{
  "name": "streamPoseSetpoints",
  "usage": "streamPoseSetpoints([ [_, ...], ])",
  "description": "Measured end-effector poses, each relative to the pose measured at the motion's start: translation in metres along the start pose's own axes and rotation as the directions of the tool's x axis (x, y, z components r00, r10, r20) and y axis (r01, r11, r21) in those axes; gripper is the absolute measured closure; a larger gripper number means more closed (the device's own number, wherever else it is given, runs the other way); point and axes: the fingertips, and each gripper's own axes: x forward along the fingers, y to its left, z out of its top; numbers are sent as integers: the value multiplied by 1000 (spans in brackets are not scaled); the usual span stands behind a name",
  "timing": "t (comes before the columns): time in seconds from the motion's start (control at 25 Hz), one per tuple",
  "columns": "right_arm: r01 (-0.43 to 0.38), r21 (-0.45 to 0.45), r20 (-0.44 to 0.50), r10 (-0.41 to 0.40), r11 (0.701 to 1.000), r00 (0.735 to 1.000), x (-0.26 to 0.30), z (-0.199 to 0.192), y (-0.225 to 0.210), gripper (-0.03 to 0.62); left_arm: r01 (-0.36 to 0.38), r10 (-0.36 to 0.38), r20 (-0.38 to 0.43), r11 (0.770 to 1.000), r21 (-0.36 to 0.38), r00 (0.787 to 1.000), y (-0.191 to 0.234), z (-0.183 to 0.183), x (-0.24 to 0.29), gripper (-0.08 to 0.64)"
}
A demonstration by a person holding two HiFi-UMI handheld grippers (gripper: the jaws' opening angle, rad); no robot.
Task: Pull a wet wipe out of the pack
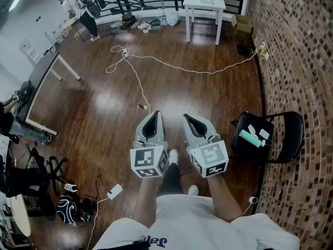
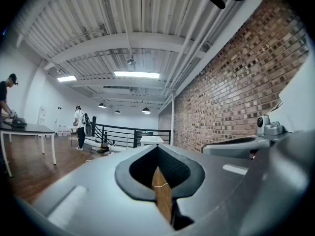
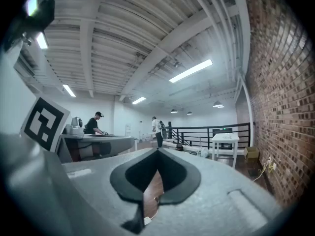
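Observation:
Both grippers are held side by side, level, above the wooden floor in front of the person. My left gripper [image 1: 154, 114] [image 2: 158, 147] has its jaws together, nothing between them. My right gripper [image 1: 188, 117] [image 3: 158, 151] is shut and empty too. To the right of the right gripper stands a black chair [image 1: 283, 134]. On its seat lie a teal pack-like object [image 1: 250, 137] and a small white item [image 1: 259, 132]. Whether the teal object is the wet wipe pack I cannot tell. Neither gripper view shows the chair seat.
A brick wall [image 1: 302, 61] runs along the right. A white table [image 1: 204, 1] stands at the far end by a black railing. White cables [image 1: 136, 77] trail across the floor. A desk [image 1: 39, 82] and a person stand at left; bags [image 1: 67, 208] lie near my feet.

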Motion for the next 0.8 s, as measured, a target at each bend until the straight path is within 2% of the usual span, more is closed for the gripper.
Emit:
streamPoseSetpoints([
  [0.16,8,16,27,-9,1000,1000,70,11,-32,601,-11,11,11,1000,-3,1000,44,6,62,545],
  [0.32,-28,80,118,19,996,993,144,49,-55,601,-27,26,26,999,19,999,104,28,123,545],
  [0.48,-17,24,87,15,1000,996,224,63,-58,601,-44,42,44,998,39,998,161,52,172,545],
  [0.64,-92,-22,116,94,995,989,268,73,-44,601,-32,31,42,999,24,999,189,51,209,545],
  [0.8,-69,-8,88,70,998,994,295,68,-65,601,-14,14,22,1000,7,1000,200,39,242,545],
])
